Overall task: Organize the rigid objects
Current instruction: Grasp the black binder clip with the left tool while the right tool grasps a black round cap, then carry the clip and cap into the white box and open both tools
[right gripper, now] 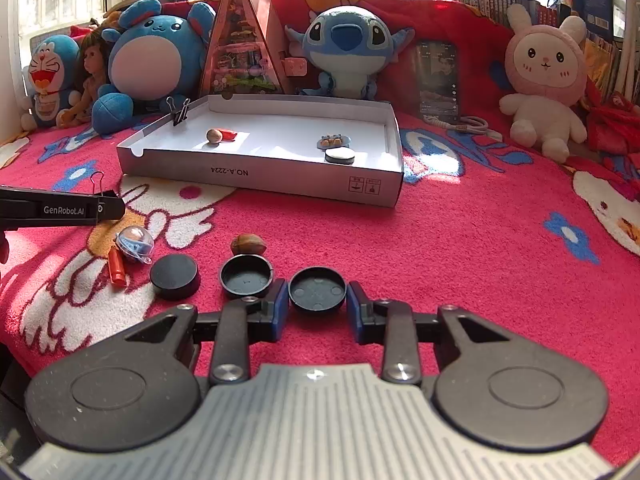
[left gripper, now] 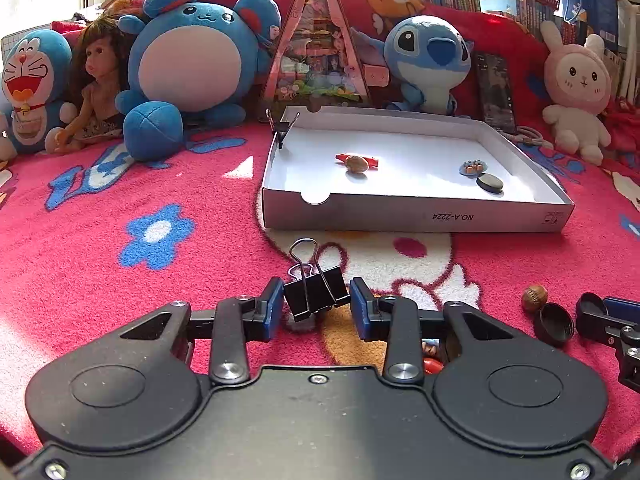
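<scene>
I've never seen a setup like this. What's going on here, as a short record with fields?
Surface: pink patterned blanket
Container: white box, open on top
In the box: nut, red piece, small plate, black disc, with a clip on its rim
Left gripper: fingers closed on a black binder clip
Right gripper: fingers closed on a black round cap
Loose on the blanket: another cap, black disc, walnut, red piece
Backdrop: plush toys

Fluffy pink fleece blanket (left gripper: 100, 208), smooth white cardboard tray (left gripper: 416, 218), matt black plastic cap (right gripper: 317, 289), glossy metal-handled binder clip (left gripper: 315, 290).
</scene>
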A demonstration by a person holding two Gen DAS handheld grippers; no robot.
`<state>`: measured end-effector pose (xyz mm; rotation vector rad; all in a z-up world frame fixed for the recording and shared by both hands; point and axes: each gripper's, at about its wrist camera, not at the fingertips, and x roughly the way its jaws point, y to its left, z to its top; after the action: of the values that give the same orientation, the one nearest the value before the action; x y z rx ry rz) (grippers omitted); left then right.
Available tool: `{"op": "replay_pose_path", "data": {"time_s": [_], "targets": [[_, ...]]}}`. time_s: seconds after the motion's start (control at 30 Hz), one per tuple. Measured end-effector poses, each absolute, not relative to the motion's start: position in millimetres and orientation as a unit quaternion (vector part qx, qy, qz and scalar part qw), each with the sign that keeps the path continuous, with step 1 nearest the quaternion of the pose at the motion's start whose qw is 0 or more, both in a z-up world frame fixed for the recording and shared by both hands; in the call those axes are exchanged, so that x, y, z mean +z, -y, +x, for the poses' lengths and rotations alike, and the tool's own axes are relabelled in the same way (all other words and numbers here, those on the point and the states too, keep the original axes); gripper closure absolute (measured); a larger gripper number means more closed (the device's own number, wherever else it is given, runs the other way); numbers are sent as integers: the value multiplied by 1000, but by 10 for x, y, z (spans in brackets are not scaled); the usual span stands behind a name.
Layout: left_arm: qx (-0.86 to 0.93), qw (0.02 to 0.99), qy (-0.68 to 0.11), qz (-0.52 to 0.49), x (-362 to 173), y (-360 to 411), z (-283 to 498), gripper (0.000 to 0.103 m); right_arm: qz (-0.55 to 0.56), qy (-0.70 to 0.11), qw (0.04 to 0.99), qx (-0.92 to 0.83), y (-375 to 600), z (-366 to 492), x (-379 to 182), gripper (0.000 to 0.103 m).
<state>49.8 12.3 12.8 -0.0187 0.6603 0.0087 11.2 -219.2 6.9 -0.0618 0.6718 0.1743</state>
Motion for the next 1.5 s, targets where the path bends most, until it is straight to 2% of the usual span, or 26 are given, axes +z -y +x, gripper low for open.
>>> {"op": "replay_pose_path", "data": {"time_s": [0.27,0.6,1.07,1.5], "targets": [[-34,950,-308,-20,468,-166,542,69,-14,-318,945,79,2266,316,297,67],[-77,939,-332,-37,818,-127,1141,69,10,-341,936,85,2337,912,565,67],[-65,910,-408,-34,372,114,2015,69,23,-425,900,95,2306,2043,317,67],[-57,909,-412,-19,214,178,2265,69,7,-446,891,91,2182,2287,285,67]]}}
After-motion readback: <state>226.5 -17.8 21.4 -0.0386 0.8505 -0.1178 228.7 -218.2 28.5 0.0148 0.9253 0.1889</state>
